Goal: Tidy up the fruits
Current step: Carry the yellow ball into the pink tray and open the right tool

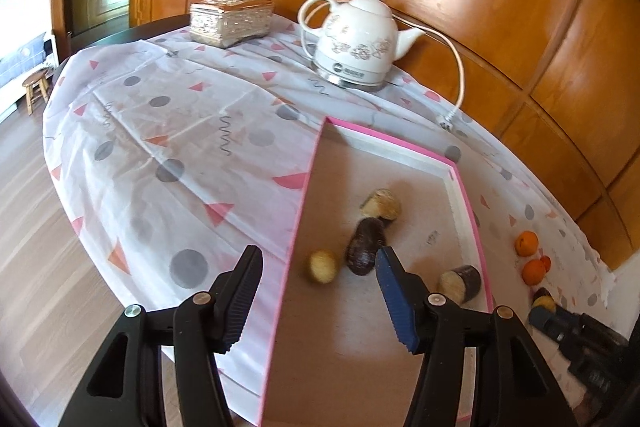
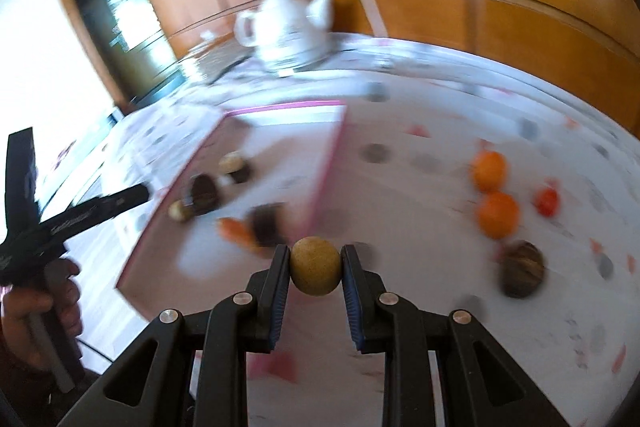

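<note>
A pink-rimmed tray (image 1: pixel 472 211) lies on the table and holds a small tan fruit (image 1: pixel 322 266), a dark oblong fruit (image 1: pixel 365 246) and two cut dark-skinned pieces (image 1: pixel 381 205) (image 1: pixel 460 283). My left gripper (image 1: pixel 318 267) is open and empty above the tray's near left edge. My right gripper (image 2: pixel 315 263) is shut on a round tan fruit (image 2: pixel 316 265), held above the table right of the tray (image 2: pixel 332 155). Two oranges (image 2: pixel 489 166) (image 2: pixel 498 214), a small red fruit (image 2: pixel 547 202) and a dark round fruit (image 2: pixel 522 269) lie on the cloth at the right.
A white kettle (image 1: pixel 356 43) with cord and a tissue box (image 1: pixel 230 21) stand at the table's far side. A wooden panelled wall runs behind. The right wrist view is motion-blurred. The table's left edge drops to a wood floor.
</note>
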`<action>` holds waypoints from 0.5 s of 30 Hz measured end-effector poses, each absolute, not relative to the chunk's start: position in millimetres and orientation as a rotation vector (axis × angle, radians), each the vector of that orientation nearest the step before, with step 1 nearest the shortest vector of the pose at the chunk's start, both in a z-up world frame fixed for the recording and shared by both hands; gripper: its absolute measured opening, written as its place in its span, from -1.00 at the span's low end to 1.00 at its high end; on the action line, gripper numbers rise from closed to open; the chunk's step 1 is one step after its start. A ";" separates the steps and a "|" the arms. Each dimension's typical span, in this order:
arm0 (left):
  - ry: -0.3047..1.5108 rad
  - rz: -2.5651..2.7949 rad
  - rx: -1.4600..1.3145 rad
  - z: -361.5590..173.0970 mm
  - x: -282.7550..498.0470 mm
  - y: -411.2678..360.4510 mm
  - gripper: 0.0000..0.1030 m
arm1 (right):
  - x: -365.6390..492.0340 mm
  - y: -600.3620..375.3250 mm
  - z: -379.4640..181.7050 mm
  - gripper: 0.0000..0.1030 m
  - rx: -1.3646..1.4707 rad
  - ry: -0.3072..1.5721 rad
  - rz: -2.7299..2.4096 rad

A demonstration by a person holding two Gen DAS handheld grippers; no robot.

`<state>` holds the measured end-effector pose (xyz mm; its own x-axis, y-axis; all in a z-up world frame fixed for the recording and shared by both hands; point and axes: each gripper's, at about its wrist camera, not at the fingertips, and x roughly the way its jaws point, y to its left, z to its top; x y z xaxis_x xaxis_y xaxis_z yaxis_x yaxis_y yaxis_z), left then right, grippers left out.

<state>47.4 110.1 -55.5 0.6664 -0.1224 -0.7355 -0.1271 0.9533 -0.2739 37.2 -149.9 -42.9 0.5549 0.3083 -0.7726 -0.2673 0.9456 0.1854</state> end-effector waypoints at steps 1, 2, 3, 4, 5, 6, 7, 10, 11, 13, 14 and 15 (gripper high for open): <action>0.844 0.011 -0.320 -55.7 47.6 112.9 0.16 | 38.2 -140.0 -42.9 -0.51 0.031 0.924 0.362; 0.842 0.015 -0.323 -55.9 47.9 115.2 0.16 | 40.1 -128.7 -44.1 -0.51 0.011 0.929 0.384; 0.843 0.018 -0.324 -56.1 48.4 116.4 0.16 | 39.6 -121.0 -45.0 -0.51 -0.003 0.932 0.397; 0.845 0.019 -0.327 -56.7 48.7 117.4 0.16 | 41.3 -114.0 -46.6 -0.51 -0.018 0.936 0.409; 0.846 0.019 -0.328 -57.3 48.9 117.6 0.16 | 43.1 -107.4 -49.0 -0.51 -0.034 0.943 0.419; 0.848 0.019 -0.328 -57.9 48.9 117.3 0.16 | 44.7 -100.3 -53.2 -0.50 -0.053 0.954 0.428; 0.849 0.017 -0.326 -58.3 48.8 116.7 0.16 | 45.3 -95.7 -56.7 -0.50 -0.067 0.964 0.433; 0.855 0.009 -0.322 -59.3 49.2 114.5 0.16 | 43.2 -87.9 -68.4 -0.50 -0.110 0.996 0.438; 0.856 0.008 -0.319 -59.7 49.3 113.4 0.16 | 41.3 -87.0 -70.8 -0.50 -0.120 1.001 0.436; 0.859 0.005 -0.317 -60.3 49.4 112.0 0.16 | 40.0 -86.4 -74.6 -0.47 -0.134 1.003 0.424; 0.860 0.004 -0.315 -60.6 49.5 111.4 0.16 | 39.3 -87.3 -74.7 -0.43 -0.133 1.001 0.422; 0.861 0.003 -0.313 -60.7 49.5 110.5 0.16 | 37.9 -89.3 -73.6 -0.41 -0.127 0.993 0.419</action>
<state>49.5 110.5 -60.7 0.6548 -0.1233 -0.7457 -0.1281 0.9542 -0.2703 37.9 -89.3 -73.6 0.4739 0.2847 -0.8333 -0.3990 0.9130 0.0850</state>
